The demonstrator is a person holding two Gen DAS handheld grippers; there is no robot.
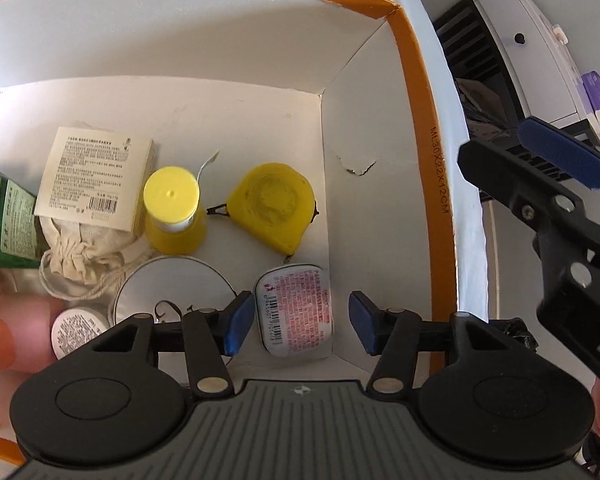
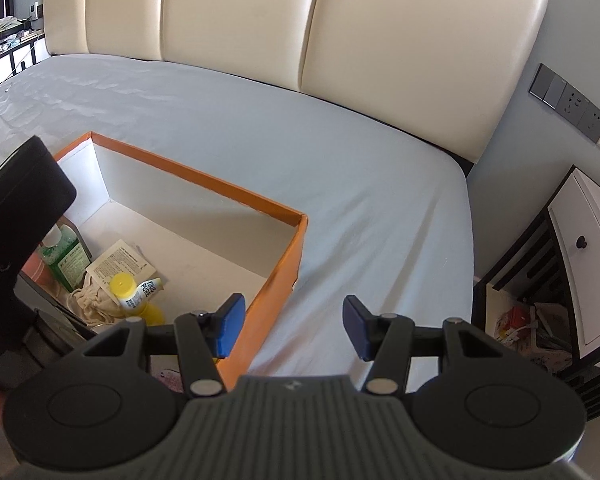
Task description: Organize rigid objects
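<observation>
An orange-rimmed white box (image 1: 416,92) sits on the bed; it also shows in the right wrist view (image 2: 288,256). Inside lie a yellow tape measure (image 1: 272,204), a yellow-capped bottle (image 1: 174,208), a small tin with a pink label (image 1: 296,312), a cream carton (image 1: 96,180), a drawstring pouch (image 1: 80,248), a round white disc (image 1: 172,288), a green bottle (image 1: 4,224) and a pink spray bottle (image 1: 16,332). My left gripper (image 1: 296,320) is open and empty above the tin. My right gripper (image 2: 292,328) is open and empty over the box's right rim.
The pale blue bed sheet (image 2: 340,168) spreads around the box, with a cream headboard (image 2: 300,20) behind. A white and black nightstand (image 2: 580,264) stands to the right of the bed. The right gripper's body (image 1: 560,220) shows beside the box's right wall.
</observation>
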